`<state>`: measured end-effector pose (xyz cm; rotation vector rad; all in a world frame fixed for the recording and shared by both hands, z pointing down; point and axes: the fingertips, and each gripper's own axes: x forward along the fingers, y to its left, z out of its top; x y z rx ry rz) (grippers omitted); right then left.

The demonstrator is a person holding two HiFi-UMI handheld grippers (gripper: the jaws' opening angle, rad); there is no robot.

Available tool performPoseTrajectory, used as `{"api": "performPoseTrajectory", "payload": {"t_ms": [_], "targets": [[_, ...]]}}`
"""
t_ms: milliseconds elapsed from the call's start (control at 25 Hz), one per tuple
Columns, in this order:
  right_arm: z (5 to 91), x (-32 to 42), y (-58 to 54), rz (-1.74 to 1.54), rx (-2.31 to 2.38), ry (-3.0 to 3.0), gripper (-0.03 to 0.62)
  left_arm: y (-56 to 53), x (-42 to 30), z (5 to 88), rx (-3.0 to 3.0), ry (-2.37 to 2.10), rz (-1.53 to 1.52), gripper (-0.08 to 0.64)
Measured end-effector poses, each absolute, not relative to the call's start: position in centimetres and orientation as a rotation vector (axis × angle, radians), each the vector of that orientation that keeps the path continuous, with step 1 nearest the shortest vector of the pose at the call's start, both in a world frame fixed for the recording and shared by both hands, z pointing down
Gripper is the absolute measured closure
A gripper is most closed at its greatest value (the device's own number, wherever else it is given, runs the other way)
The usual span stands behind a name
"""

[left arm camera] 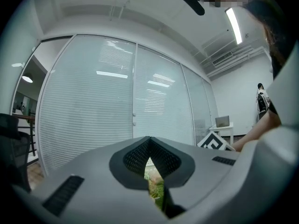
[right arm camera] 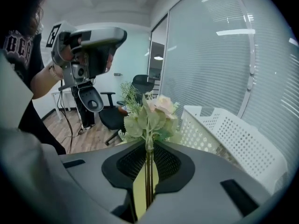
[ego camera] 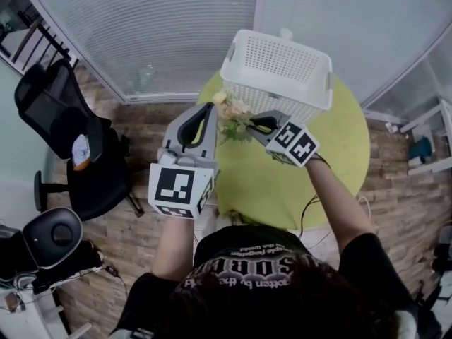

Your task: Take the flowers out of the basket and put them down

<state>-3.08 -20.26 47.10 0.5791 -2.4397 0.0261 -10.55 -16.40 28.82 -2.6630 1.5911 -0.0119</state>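
Our right gripper (ego camera: 256,123) pinches the stems of the flowers (ego camera: 232,116), which are out of the basket (ego camera: 277,90) and above the counter (ego camera: 282,179). The left gripper (ego camera: 207,109) has its fingers together and empty. We have yet to set the flowers down.

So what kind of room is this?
Probably an office: there is a black swivel office chair, glass walls covered by white slatted blinds, and a long strip light on the ceiling.
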Motion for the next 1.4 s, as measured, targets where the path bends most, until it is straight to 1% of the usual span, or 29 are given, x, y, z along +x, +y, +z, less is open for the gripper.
{"api": "performPoseTrajectory", "payload": {"t_ms": [440, 720, 840, 1040, 1160, 1400], "targets": [[55.4, -2.8, -18.9, 0.16, 0.552, -2.383, 0.528, -15.8, -10.7, 29.6, -2.681, 1.594, -0.038, 0.558], [58.8, -2.6, -17.8, 0.212, 0.505, -2.328, 0.508, -16.1, -11.2, 29.7, -2.67, 1.618, -0.034, 0.558], [59.0, -2.5, -17.7, 0.242, 0.503, -2.334, 0.487, -16.1, -11.1, 30.0, -2.691, 1.62, -0.039, 0.558], [59.0, -2.4, -17.2, 0.263, 0.465, -2.328, 0.422, -16.1, -10.8, 29.9, -2.714, 1.611, -0.068, 0.558], [59.0, -2.2, -16.9, 0.254, 0.451, -2.321, 0.39, -16.1, -10.4, 29.7, -2.713, 1.579, -0.034, 0.558], [56.8, -1.2, -16.5, 0.293, 0.454, -2.352, 0.38, -16.3, -9.6, 29.8, -2.73, 1.549, -0.03, 0.558]]}}
